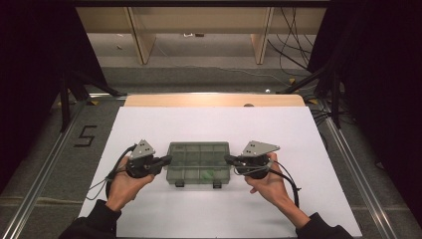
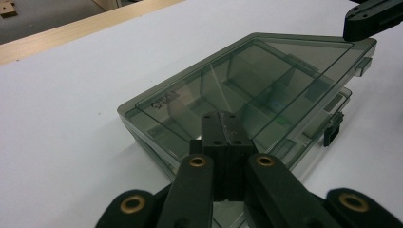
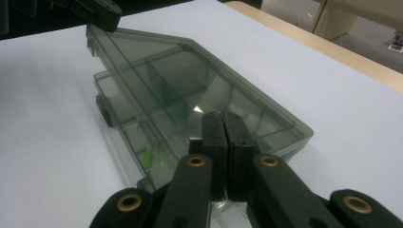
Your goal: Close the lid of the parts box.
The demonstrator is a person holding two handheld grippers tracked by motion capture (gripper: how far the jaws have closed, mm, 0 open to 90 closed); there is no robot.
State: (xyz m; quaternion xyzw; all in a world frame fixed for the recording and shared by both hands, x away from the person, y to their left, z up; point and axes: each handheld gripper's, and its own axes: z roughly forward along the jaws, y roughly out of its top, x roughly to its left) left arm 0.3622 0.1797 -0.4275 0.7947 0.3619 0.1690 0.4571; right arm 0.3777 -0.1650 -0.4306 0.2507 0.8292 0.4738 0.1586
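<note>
— Two grippers, one box: what's laid out, biggest thing first?

— White table sheet (image 1: pixel 214 124), then the smoky clear compartment box (image 1: pixel 199 160) lying flat near its middle, closer to the person's edge, two dark latches (image 1: pixel 179 183) facing the person. Something small and green (image 3: pixel 147 157) sits in one front compartment.

— And the grippers?

— Left gripper (image 1: pixel 166 160) is at the box's left end, right gripper (image 1: pixel 228 159) at its right end. Each has its jaws pressed together with nothing between them, the tips resting over the lid (image 2: pixel 247 80) edge.

— So what step is this?

— I'd judge they are bracing or pressing the lid down at both ends; the lid looks closed, though I can't tell whether the latches are snapped.

— Next move?

— Probably one gripper keeps the box steady while the other goes to a front latch, with care that the light box doesn't slide on the sheet.
</note>
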